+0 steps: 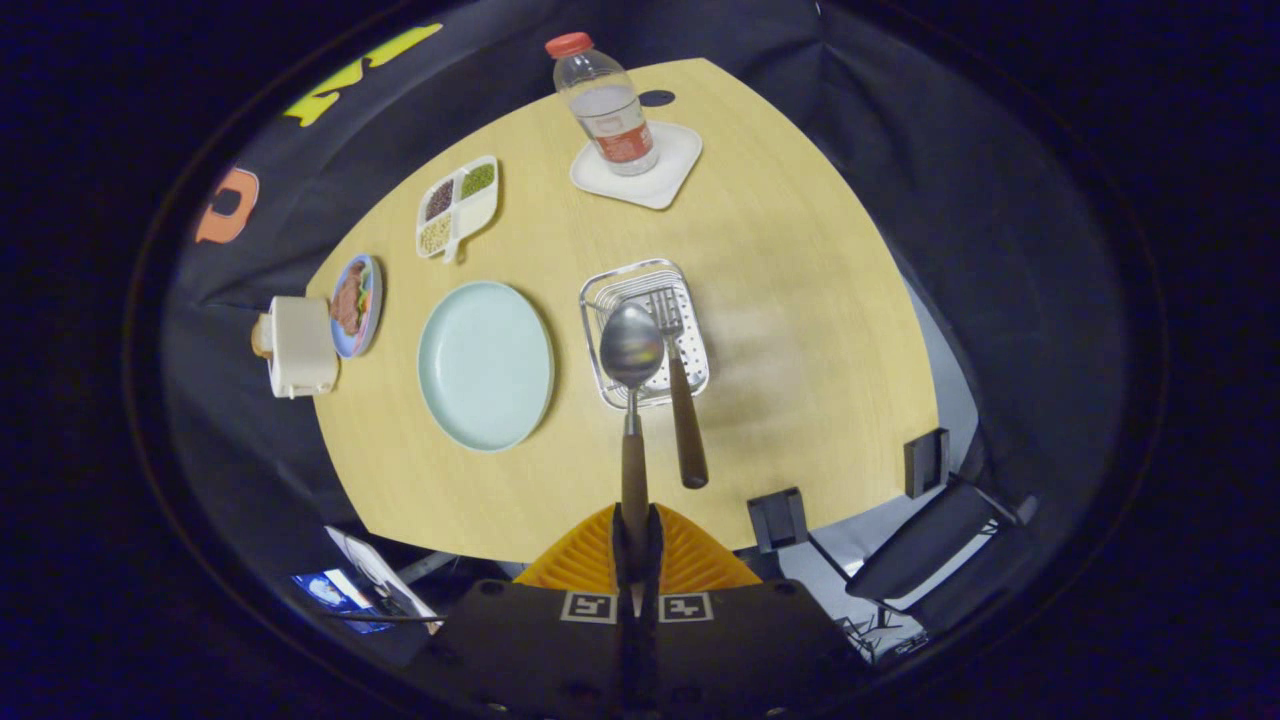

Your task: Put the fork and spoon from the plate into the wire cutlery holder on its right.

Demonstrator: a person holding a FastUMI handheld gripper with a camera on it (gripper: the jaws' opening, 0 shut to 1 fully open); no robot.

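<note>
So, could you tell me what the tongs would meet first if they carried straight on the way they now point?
Probably the wire cutlery holder. The tongs are shut on the spoon, whose bowl hangs over the holder, beside the fork standing in it. The spoon would likely touch first; depth is unclear.

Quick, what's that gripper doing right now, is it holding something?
Gripper: closed on the spoon by its handle, with the bowl over the wire holder, where the fork already sits.
</note>
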